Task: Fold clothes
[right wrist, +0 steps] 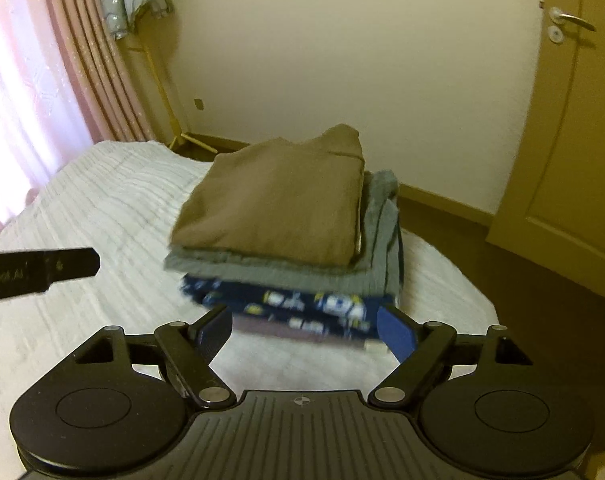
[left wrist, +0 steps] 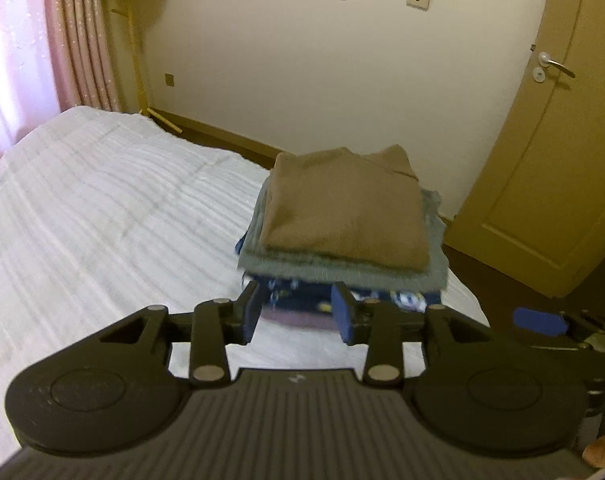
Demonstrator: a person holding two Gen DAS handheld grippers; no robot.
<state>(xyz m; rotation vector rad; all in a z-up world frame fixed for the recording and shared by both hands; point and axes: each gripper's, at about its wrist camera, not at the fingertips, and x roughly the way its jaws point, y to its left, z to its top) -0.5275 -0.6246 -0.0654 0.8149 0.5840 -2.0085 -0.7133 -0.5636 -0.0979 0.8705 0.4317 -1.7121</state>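
Two hand-held grippers, left and right, gape empty; blurred bottom layers under folded brown top, stacked on bed.

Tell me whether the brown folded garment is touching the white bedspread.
Apart. The right wrist view shows the brown garment lying on top of the stack, with a grey garment and a navy patterned one between it and the bedspread.

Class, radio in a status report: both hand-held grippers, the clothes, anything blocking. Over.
Left hand-held gripper open, empty. Right hand-held gripper open, empty. Stack of folded clothes on bed, brown garment on top. Nothing in the way.
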